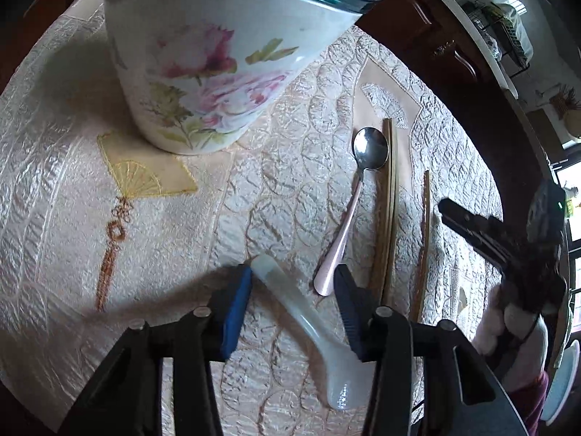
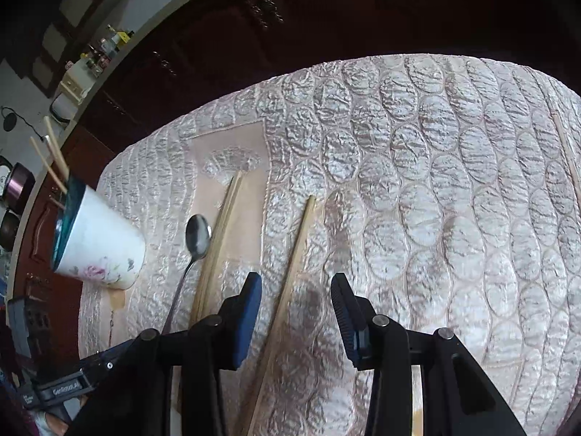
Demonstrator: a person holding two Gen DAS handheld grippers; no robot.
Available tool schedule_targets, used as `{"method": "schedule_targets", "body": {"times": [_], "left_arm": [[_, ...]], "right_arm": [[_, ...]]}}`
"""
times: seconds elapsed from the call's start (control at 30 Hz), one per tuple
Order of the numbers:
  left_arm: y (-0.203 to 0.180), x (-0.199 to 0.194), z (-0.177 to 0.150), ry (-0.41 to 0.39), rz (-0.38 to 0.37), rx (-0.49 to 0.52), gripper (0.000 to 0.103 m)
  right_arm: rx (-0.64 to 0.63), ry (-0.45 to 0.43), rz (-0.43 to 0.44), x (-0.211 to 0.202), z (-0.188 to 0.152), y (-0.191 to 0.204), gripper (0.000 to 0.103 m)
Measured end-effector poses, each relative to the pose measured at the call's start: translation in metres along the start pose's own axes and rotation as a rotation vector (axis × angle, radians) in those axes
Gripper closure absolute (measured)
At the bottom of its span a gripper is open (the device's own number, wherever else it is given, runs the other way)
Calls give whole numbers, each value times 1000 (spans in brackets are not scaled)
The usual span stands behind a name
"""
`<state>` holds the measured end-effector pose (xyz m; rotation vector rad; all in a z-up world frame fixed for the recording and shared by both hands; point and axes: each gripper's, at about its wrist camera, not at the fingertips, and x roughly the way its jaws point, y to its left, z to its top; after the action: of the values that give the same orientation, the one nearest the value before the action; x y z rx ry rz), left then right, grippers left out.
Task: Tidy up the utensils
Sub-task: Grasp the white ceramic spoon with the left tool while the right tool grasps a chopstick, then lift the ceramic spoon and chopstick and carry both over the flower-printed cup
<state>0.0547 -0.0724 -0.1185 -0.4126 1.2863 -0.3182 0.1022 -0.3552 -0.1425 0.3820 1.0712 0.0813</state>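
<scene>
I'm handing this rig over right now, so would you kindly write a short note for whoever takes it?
Left gripper: open, empty, jaws either side of the white spoon lying on the cloth.
Right gripper: open, empty, jaws either side of the single chopstick.
Cup: stands at the cloth's left, chopsticks already inside.
Left to do: white spoon, metal spoon, chopstick pair, single chopstick, plus another stick at far right.
</scene>
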Motion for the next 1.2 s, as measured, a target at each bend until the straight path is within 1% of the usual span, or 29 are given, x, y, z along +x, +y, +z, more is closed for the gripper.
{"method": "schedule_targets", "body": {"times": [0.03,0.07,0.1,0.13,0.17,0.2,0.23,0.27,0.3,0.33,0.47,0.57,0.63,0.73,0.83,0.9,1.03,1.2], "left_arm": [[1,1,1,2,-1,0,63],[2,1,1,3,0,4,65],[2,2,1,4,1,8,65],[1,3,1,3,6,15,65],[-1,4,0,0,13,27,69],[-4,5,-1,-1,22,41,75],[-5,6,-2,-1,29,54,76],[-7,8,-2,-7,26,55,76],[-7,8,-2,-9,22,57,77],[-7,6,-3,-50,40,64,77],[-6,-8,-2,-66,5,66,82],[-13,-23,-3,-96,-5,102,85],[-17,-31,-5,-107,-12,122,87],[-22,-39,-9,-117,-20,142,87],[-24,-50,-12,-126,-40,144,88],[-27,-62,-13,-144,-45,157,89],[-30,-85,-14,-176,-58,174,89],[-32,-108,-17,-213,-55,196,89]], "right_arm": [[-5,10,-6,8,6,1,64],[-9,19,-12,16,11,2,70],[-11,25,-21,22,16,3,72],[-21,18,-28,26,19,4,76],[-37,10,-40,28,23,7,83],[-53,12,-49,30,25,9,86],[-64,15,-48,31,27,10,90],[-72,16,-47,30,28,11,91],[-80,13,-44,28,28,12,91],[-85,8,-39,25,27,13,93],[-93,-51,1,-6,19,14,96],[-106,-93,28,-33,11,18,96],[-113,-99,50,-42,9,16,96],[-122,-95,54,-50,3,16,96],[-112,-113,83,-63,-5,14,96],[-122,-140,102,-76,-12,17,96],[-167,-197,140,-117,-20,29,96],[-207,-241,159,-143,-28,46,96]]}}
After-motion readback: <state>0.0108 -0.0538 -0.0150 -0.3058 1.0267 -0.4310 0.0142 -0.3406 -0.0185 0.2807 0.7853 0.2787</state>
